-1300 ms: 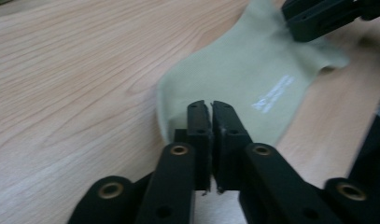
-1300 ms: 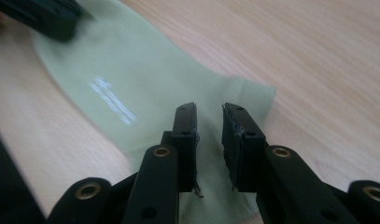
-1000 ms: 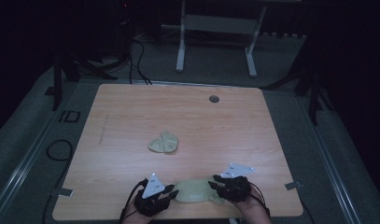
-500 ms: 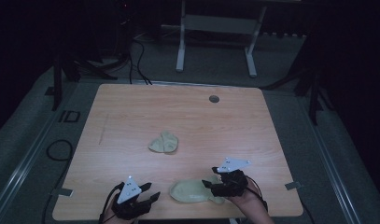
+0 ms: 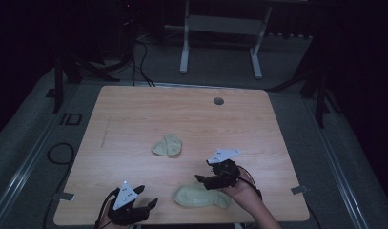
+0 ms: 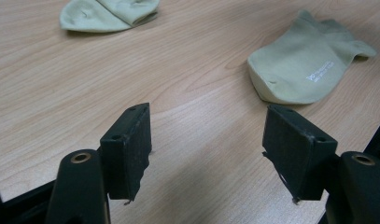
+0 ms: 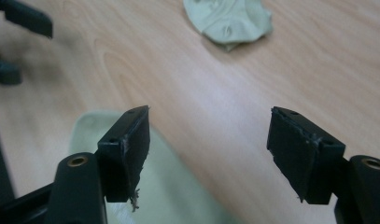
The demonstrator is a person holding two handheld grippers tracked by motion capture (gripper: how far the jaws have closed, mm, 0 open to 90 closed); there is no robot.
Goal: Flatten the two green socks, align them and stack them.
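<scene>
A flat pale-green sock is laid near the front edge of the table, right of its middle. The right gripper is held just above the sock's right end, its jaws apart and just opened, nothing between them. The left gripper is held near the front left corner, well apart from the sock, its jaws likewise just opened and empty. A crumpled sock is seen at the table's middle.

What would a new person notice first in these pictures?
First, the two pale green socks on the wooden table: a flat sock near the front edge and a crumpled sock near the middle. Then the two black hand-held tools: the left tool at the front left corner, the right tool just above the flat sock. Both have been opening and hold nothing.
</scene>
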